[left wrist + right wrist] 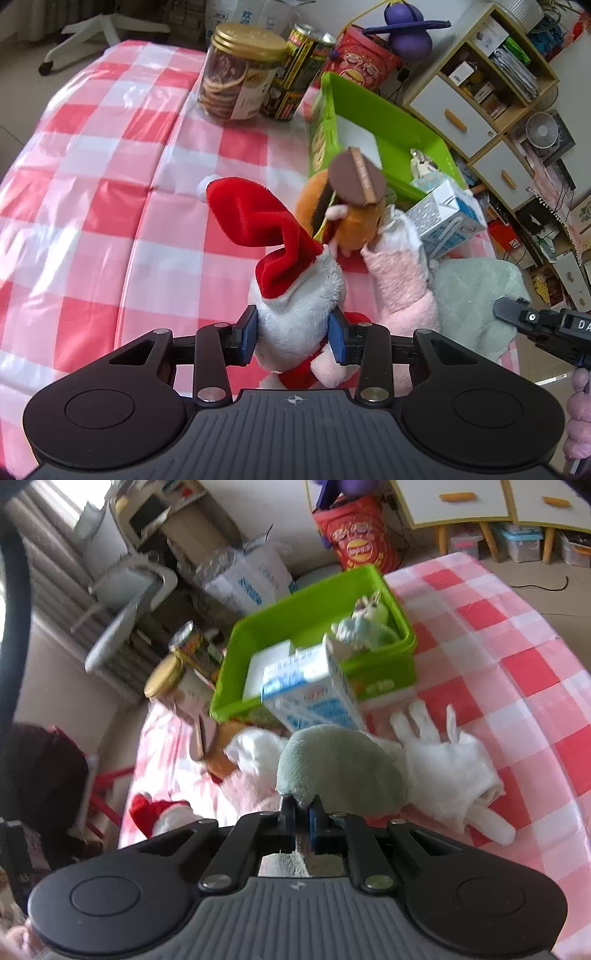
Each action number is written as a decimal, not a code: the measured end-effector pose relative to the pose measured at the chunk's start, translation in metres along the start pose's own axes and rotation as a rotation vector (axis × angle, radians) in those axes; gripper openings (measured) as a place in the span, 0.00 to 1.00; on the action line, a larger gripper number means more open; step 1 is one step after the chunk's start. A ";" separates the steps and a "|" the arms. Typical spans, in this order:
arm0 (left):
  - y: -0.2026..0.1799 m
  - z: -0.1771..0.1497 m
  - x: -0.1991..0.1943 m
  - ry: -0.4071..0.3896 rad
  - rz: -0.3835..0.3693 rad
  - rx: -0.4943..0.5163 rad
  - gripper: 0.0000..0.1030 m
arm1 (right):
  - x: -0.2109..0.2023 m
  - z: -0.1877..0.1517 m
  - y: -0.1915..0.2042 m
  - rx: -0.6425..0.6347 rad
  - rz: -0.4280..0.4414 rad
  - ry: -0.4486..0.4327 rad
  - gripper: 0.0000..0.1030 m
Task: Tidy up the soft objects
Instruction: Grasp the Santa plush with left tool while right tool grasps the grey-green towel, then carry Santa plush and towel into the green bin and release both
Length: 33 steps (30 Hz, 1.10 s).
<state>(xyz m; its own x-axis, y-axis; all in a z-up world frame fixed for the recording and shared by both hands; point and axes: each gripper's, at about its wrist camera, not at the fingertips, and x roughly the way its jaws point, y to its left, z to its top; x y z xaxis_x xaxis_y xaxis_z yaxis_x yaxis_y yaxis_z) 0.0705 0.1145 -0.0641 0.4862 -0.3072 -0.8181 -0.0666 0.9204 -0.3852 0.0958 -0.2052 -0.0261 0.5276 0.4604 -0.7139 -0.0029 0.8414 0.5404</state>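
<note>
My left gripper (293, 332) is shut on a white plush toy (299, 306) with a red Santa hat (255, 221), held over the checked tablecloth. Beyond it lie an orange burger plush (351, 218), a pink fluffy cloth (402, 284) and a pale green cloth (476, 295). My right gripper (302, 814) is shut on the edge of that pale green cloth (340, 764). A white glove (443, 760) lies right of it. The green bin (317, 602) behind holds a small plush (369, 616).
A blue-and-white carton (314, 698) leans against the bin's front. A cookie jar (240, 70) and a can (299, 70) stand at the table's far side. A red snack tub (354, 535), shelves and a chair stand on the floor beyond.
</note>
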 end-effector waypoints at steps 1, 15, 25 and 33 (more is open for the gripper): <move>-0.003 0.002 -0.002 -0.008 -0.001 0.010 0.38 | -0.004 0.003 -0.001 0.007 0.008 -0.013 0.00; -0.052 0.046 -0.026 -0.156 0.001 0.131 0.38 | -0.060 0.059 -0.014 0.082 0.085 -0.248 0.00; -0.097 0.107 -0.008 -0.216 -0.018 0.180 0.38 | -0.041 0.120 -0.007 0.068 0.178 -0.304 0.00; -0.126 0.146 0.056 -0.147 -0.052 0.242 0.38 | 0.020 0.169 0.000 -0.001 0.197 -0.263 0.00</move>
<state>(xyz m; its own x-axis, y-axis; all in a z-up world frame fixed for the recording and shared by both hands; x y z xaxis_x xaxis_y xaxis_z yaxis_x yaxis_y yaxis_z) 0.2335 0.0164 0.0014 0.6054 -0.3335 -0.7227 0.1629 0.9407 -0.2976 0.2503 -0.2443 0.0348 0.7179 0.5257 -0.4563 -0.1277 0.7438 0.6561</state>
